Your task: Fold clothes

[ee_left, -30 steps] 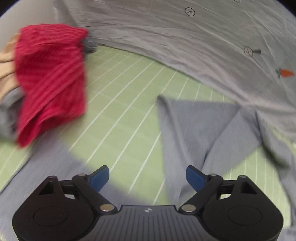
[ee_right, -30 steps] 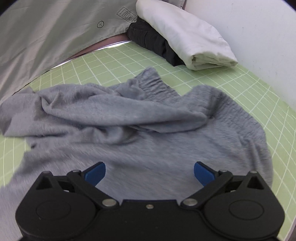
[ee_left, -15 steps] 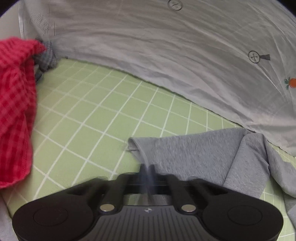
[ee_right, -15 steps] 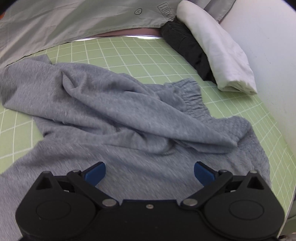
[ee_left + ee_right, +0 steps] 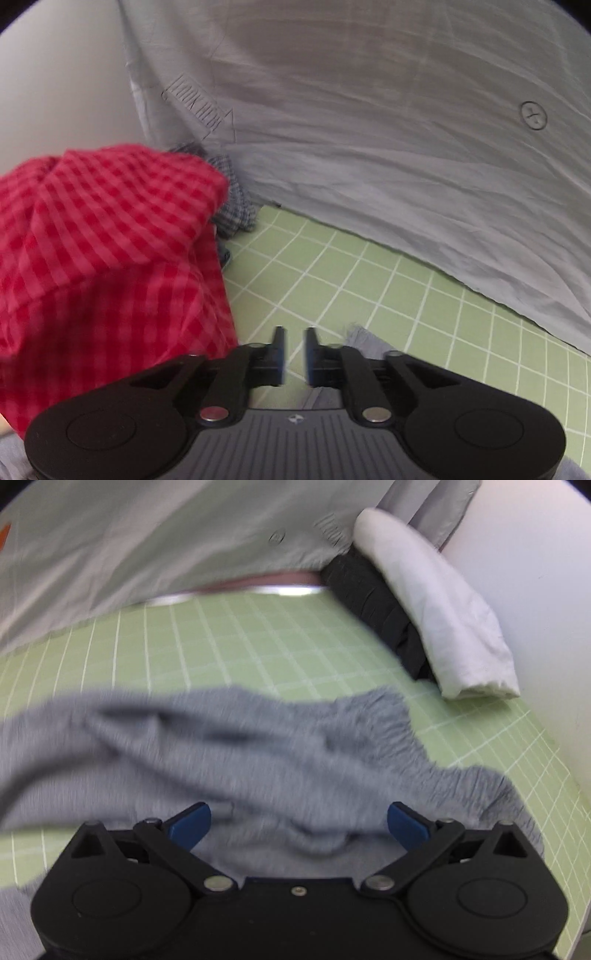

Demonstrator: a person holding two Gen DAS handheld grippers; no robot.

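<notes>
A grey knit garment point(image 5: 258, 746) lies crumpled across the green grid mat point(image 5: 221, 642), with its elastic waistband toward the right. My right gripper point(image 5: 299, 821) hovers open just above it, and nothing sits between its blue pads. In the left wrist view only a corner of the grey garment point(image 5: 364, 341) shows, flat on the mat beside and under the right finger. My left gripper point(image 5: 295, 356) has its fingers a narrow slit apart, and bare mat shows through the slit. A red checked garment point(image 5: 110, 258) is heaped close to its left.
A pale grey printed sheet point(image 5: 369, 129) hangs along the back edge of the mat. A blue checked cloth point(image 5: 236, 210) pokes out behind the red heap. A folded white piece point(image 5: 436, 602) and a folded black one point(image 5: 376, 605) sit at the back right by the white wall point(image 5: 535, 590).
My left gripper, open a second ago, shut on the grey garment's edge, moved left toward the red heap and now stands a slit apart beside the corner. The grey garment has been pulled leftward.
</notes>
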